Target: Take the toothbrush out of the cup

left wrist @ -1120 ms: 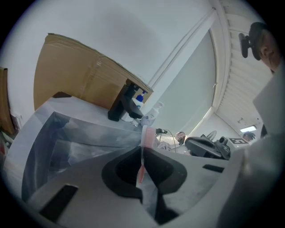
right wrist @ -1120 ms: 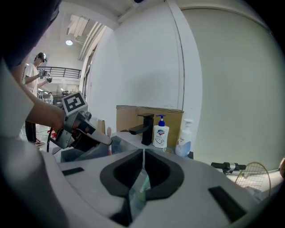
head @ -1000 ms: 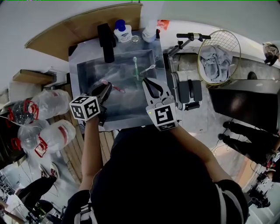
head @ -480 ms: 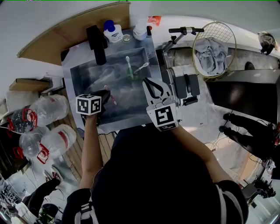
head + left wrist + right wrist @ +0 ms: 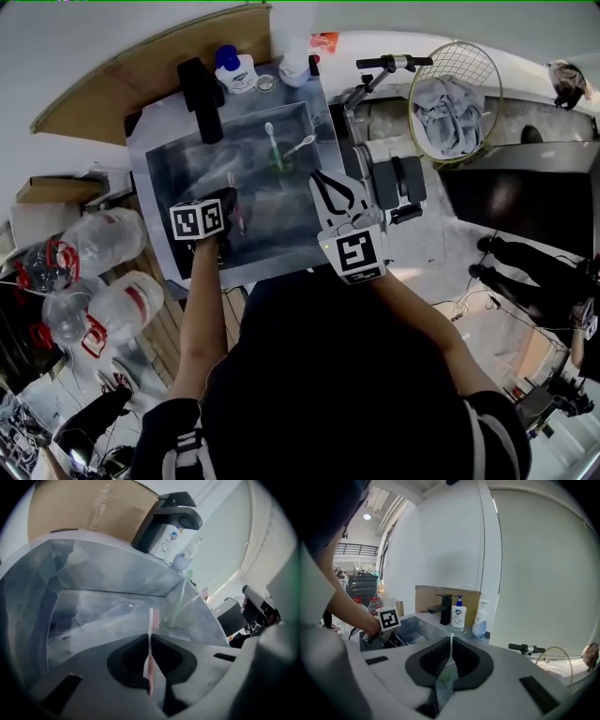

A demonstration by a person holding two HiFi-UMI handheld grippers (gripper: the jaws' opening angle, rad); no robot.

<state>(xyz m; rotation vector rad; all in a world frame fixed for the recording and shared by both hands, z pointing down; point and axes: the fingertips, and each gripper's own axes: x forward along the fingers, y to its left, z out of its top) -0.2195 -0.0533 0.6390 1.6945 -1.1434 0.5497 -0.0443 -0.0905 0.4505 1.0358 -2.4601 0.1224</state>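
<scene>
Pink toothbrush [image 5: 151,619] is clenched in your left gripper [image 5: 149,641], low in the steel sink [image 5: 173,159] and apart from the green cup [image 5: 277,161] at its far right. Your right gripper [image 5: 451,643] hangs closed, empty, over the sink's right rim. The left gripper view shows the pinch (head view leaves it too small and dark).

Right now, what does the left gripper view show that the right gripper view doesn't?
Only the left gripper view shows the pink toothbrush pinched in the jaws of the left gripper, inside the sink. Only the right gripper view shows that gripper's marker cube, the person's arm and a handlebar. Both show the faucet, the soap bottle and the cardboard.
</scene>
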